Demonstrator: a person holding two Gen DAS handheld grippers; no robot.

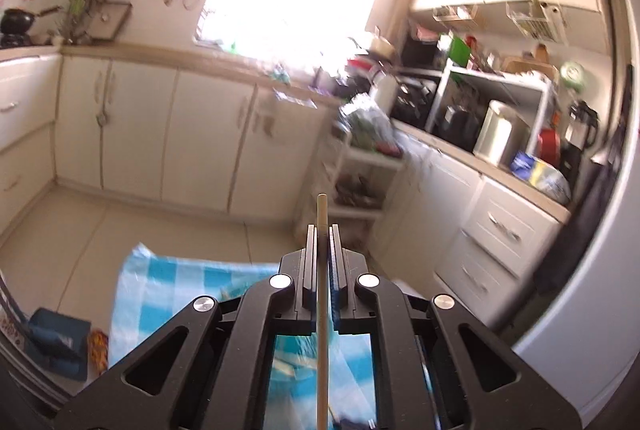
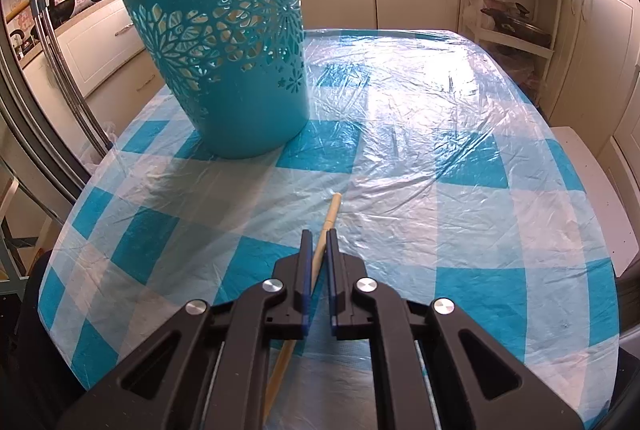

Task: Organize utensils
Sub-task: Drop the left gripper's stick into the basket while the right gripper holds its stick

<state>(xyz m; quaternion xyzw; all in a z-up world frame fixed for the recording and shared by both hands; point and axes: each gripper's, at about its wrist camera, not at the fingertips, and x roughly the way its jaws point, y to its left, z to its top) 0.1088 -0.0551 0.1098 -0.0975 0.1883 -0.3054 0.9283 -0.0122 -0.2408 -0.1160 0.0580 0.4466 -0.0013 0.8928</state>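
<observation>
Both grippers' jaws are clamping thin wooden chopsticks: left gripper (image 1: 322, 230) carrying its chopstick (image 1: 322, 310) above the desk (image 2: 400, 158), right gripper (image 2: 318, 234) gripping another chopstick (image 2: 330, 218); ideally dropping each upright through the teal basket's (image 2: 224, 70) rim.

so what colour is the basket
Teal basket with flower-shaped cut-outs; the right wrist view shows it best.
</observation>
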